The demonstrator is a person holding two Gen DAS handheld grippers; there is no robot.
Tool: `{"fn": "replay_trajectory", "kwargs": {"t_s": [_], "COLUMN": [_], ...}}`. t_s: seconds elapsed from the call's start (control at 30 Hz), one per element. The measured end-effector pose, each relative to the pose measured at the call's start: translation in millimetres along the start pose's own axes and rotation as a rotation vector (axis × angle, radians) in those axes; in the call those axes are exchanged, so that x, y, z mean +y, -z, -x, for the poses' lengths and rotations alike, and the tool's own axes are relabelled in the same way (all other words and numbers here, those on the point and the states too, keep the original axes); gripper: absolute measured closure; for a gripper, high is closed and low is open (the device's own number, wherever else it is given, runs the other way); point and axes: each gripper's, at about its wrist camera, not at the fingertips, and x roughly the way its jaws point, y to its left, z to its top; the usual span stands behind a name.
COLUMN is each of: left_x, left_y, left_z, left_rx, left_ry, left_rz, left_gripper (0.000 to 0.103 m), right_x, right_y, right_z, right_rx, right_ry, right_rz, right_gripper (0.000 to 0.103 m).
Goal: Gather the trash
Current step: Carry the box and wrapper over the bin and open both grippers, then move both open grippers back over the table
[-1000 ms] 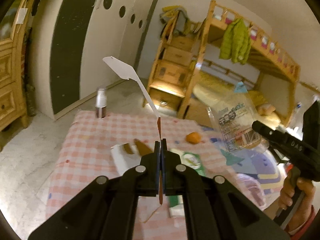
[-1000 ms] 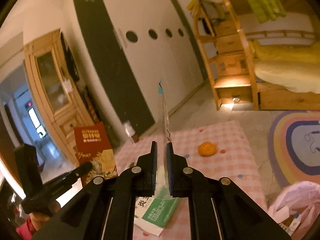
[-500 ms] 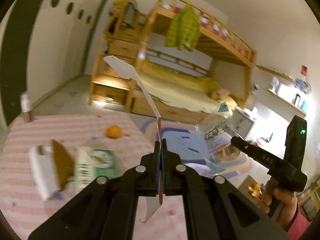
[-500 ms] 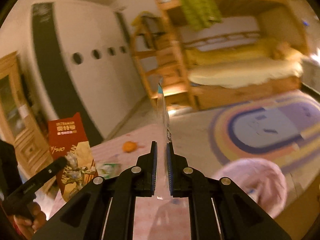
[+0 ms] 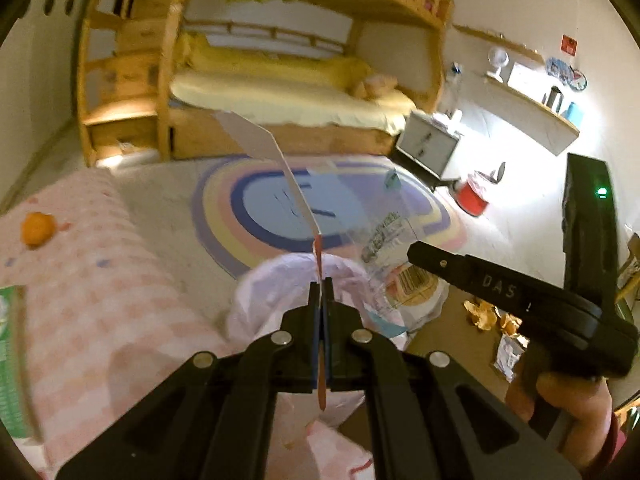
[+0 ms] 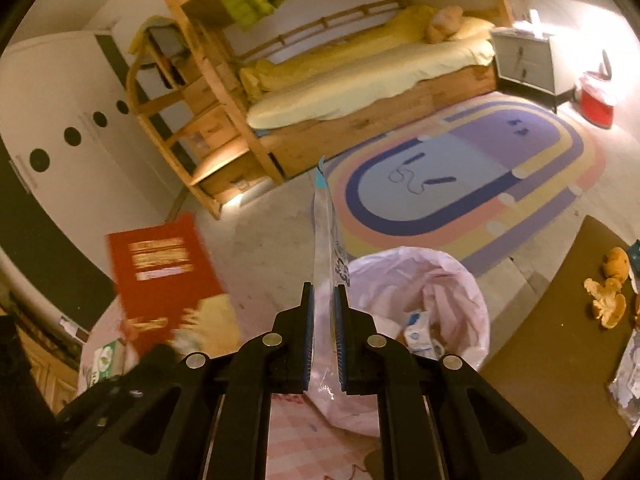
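My left gripper is shut on a flat red card packet, seen edge-on there and as a red face in the right wrist view. My right gripper is shut on a clear plastic wrapper, which also shows with its printed label in the left wrist view. Both hang above the mouth of a pink-white trash bag that holds some rubbish. That bag lies just beyond my left fingertips.
A pink checked table carries an orange peel and a green-white carton. A dark mat holds more peel scraps. Beyond lie an oval rug, a bunk bed and a red bucket.
Both grippers swung right and downward, away from the table top, and now hang over the trash bag. Each still grips its item.
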Motion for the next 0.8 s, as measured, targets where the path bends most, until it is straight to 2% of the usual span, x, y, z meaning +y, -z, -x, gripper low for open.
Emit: {"fn": "replay_trajectory", "kwargs": {"t_s": [0.2, 0.3, 0.33, 0.37, 0.43, 0.57, 0.8], "left_x": [-2.5, 0.0, 1.8, 5.1, 10.2, 21.3, 37.5], "left_y": [-13.3, -17.4, -17.7, -17.6, -16.8, -17.4, -11.1], "left_z": [-36.1, -45.1, -45.8, -46.3, -41.6, -25.2, 12.4], "left_rx": [0.057, 0.067, 0.069, 0.066, 0.056, 0.025, -0.019], "left_ry": [0.063, 0.058, 0.057, 0.05, 0.039, -0.008, -0.103], "left_rz": [0.023, 0.035, 0.04, 0.051, 0.069, 0.097, 0.122], "left_gripper": [0.103, 0.099, 0.088, 0.07, 0.058, 0.058, 0.058], "right_x": [-21.7, -24.7, -25.2, -26.4, -27.6, -24.5, 7.0], "right_y": [-5.5, -7.6, -8.6, -9.4, -10.0, -9.4, -3.5], "right_z": [-7.2, -10.1, -9.9, -10.3, -10.6, -4.3, 7.7], "right_rx": [0.01, 0.011, 0.01, 0.008, 0.004, -0.02, -0.071], "right_ry": [0.016, 0.029, 0.029, 0.026, 0.035, 0.03, 0.004], "right_rz": [-0.045, -0.055, -0.061, -0.069, -0.078, -0.081, 0.03], "right_gripper": [0.093, 0.089, 0.088, 0.085, 0.063, 0.062, 0.062]}}
